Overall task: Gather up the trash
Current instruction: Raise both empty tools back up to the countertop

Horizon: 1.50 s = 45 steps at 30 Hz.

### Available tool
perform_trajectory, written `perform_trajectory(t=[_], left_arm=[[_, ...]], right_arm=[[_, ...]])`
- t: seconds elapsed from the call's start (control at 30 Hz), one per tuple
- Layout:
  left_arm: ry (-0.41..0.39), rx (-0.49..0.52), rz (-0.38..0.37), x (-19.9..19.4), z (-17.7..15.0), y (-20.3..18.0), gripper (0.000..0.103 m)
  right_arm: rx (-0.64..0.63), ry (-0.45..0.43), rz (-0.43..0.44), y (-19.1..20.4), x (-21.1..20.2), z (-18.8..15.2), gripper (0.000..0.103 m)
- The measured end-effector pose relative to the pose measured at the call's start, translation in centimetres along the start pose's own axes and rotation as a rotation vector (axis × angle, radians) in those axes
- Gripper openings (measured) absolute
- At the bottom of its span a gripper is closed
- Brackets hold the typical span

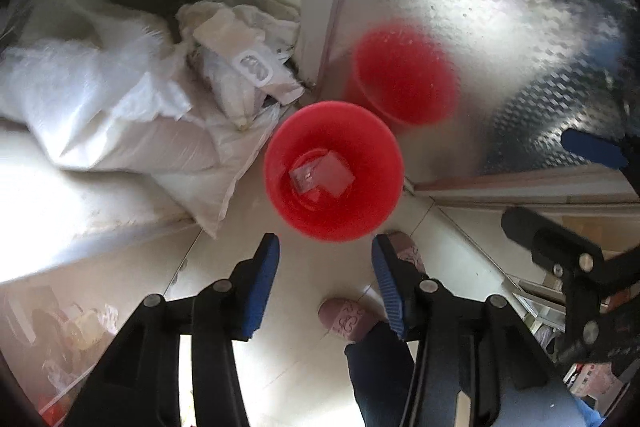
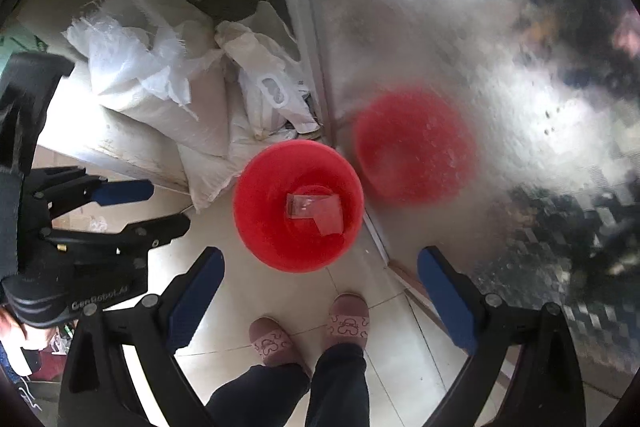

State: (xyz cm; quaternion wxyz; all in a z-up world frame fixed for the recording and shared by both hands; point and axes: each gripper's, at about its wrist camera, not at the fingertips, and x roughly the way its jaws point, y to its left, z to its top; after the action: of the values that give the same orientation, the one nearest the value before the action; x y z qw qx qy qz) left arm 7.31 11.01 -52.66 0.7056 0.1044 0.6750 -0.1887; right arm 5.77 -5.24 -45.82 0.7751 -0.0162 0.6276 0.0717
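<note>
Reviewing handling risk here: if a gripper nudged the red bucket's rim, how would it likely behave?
The red bucket looks like thin plastic holding only a clear wrapper, so it is probably light and would slide on the smooth tile floor. Its base looks narrower than its rim, so a high push might tip it.

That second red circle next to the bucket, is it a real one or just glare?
Both wrist views: it is a blurred reflection of the red bucket in the shiny patterned metal panel; left wrist view: sunlight washes out the white sacks.
</note>
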Motion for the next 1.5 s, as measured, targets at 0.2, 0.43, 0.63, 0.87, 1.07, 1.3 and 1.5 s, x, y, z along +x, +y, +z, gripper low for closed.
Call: perform_trajectory(t=[0.2, 0.43, 0.63, 0.87, 1.07, 1.3, 1.5], left_arm=[[-0.015, -0.089, 0.007, -5.3, -3.4, 1.1, 0.061], [-0.112, -0.187, 0.021, -14.7, -6.9, 1.9, 0.087], [-0.23, -0.197, 0.028, -24.5, -9.3, 1.3, 0.092], [-0.353, -0.159, 0.066, -34.5, -11.4, -0.1, 0.094], [-0.428, -0.153, 0.032, -40.5, -12.3, -0.8, 0.103], [-0.5, -0.115, 0.038, -45.2, -11.7, -2.1, 0.103], [-0.539, -0.073, 0.045, -47.3, -9.0, -2.9, 0.103]], right_arm=[[-0.058, -0.026, 0.022, 2.2, -3.8, 0.0, 0.097], [-0.118, -0.043, 0.04, 4.4, -10.2, -0.1, 0.097], [-0.185, -0.1, 0.046, 6.0, -18.5, 0.0, 0.097], [-0.281, -0.182, 0.066, 7.7, -27.5, 0.0, 0.097], [-0.3, -0.278, 0.055, 8.0, -33.9, -0.4, 0.097], [-0.26, -0.321, 0.048, 7.5, -38.9, 0.7, 0.097], [-0.227, -0.347, 0.036, 6.2, -40.6, 2.5, 0.097]])
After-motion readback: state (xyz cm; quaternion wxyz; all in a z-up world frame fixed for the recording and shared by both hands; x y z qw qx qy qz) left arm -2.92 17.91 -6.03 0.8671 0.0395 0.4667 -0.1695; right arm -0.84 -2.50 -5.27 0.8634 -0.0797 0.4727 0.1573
